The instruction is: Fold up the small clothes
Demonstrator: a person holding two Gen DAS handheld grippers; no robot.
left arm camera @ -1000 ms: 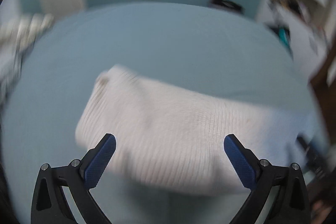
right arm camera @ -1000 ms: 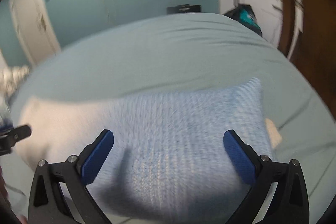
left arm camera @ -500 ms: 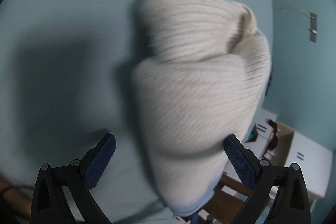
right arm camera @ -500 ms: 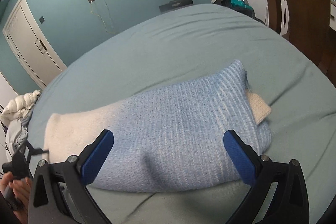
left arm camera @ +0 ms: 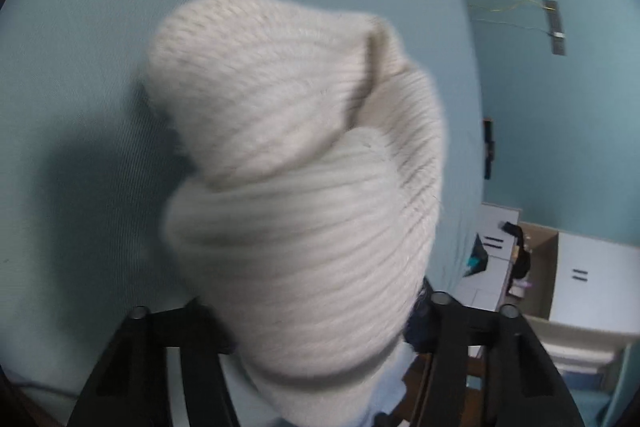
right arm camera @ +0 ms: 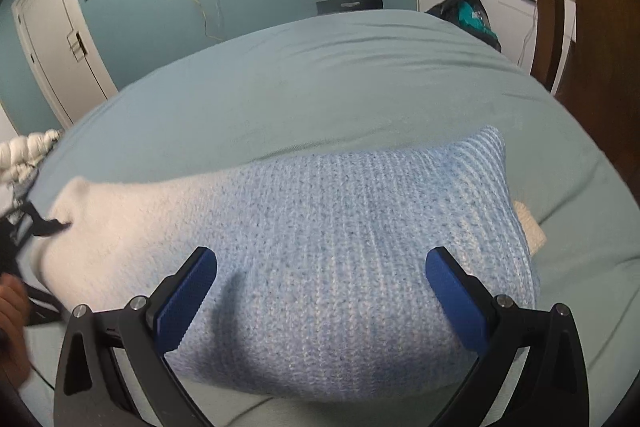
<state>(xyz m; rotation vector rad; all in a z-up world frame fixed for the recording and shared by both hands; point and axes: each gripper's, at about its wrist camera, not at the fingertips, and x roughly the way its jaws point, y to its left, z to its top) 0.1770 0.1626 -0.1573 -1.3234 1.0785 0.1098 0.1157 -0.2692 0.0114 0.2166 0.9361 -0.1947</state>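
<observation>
Left wrist view: the left tool point(left arm camera: 320, 331) is closing on the cream end of the knitted sweater point(left arm camera: 296, 187), bunched between its jaws. Right tool point(right arm camera: 320, 299) hangs wide open, grasping nothing, above the blue half lying on the bed point(right arm camera: 360, 67). Folding looks barely begun.
</observation>
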